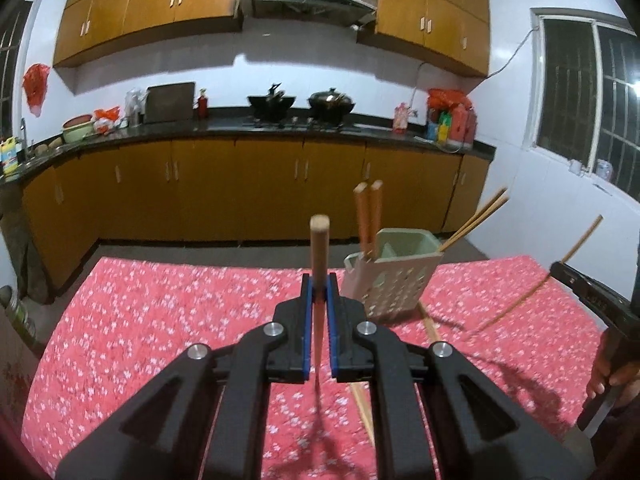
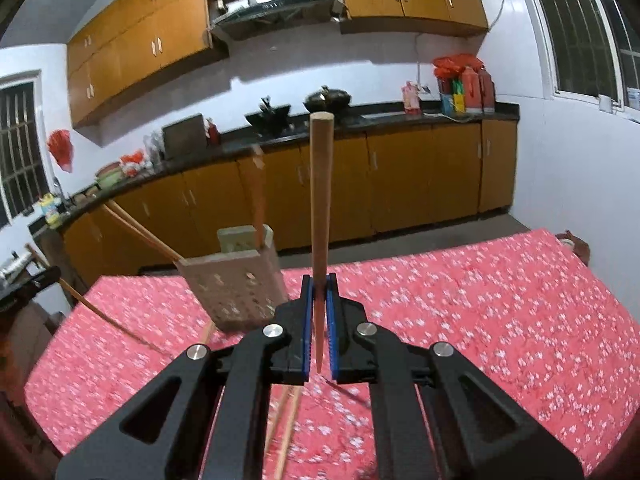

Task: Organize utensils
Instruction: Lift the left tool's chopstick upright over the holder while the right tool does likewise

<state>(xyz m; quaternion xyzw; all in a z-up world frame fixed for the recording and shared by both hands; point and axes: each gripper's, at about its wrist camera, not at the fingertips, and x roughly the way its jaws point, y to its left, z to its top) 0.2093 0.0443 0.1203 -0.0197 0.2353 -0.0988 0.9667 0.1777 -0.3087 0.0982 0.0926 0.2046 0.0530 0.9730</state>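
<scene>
Above the near edge of the desk [image 1: 160, 320], both pairs of tongs are clenched, each on one wooden chopstick. The left tongs [image 1: 319, 292] hold the left chopstick [image 1: 320, 248] upright, blunt end up; the right tongs [image 2: 319, 292] hold the right chopstick [image 2: 320, 184] the same way, its tip pointing down between the pads.

The perforated utensil holder [image 1: 390, 280] stands near the far edge of the desk, with two chopsticks upright in one compartment and more leaning out at its far side. Loose chopsticks [image 1: 362, 408] lie on the cloth near its base.

Each stick is pinched low on its taper, so I judge it could pivot or slip if swung quickly. A stick lowered at a slant might catch the holder's rim or the leaning chopsticks and tip the light holder.

A red floral cloth covers the desk. Beyond are orange kitchen cabinets [image 1: 240, 184], a dark counter [image 1: 360, 126] with woks, a range hood, white walls and barred windows.
</scene>
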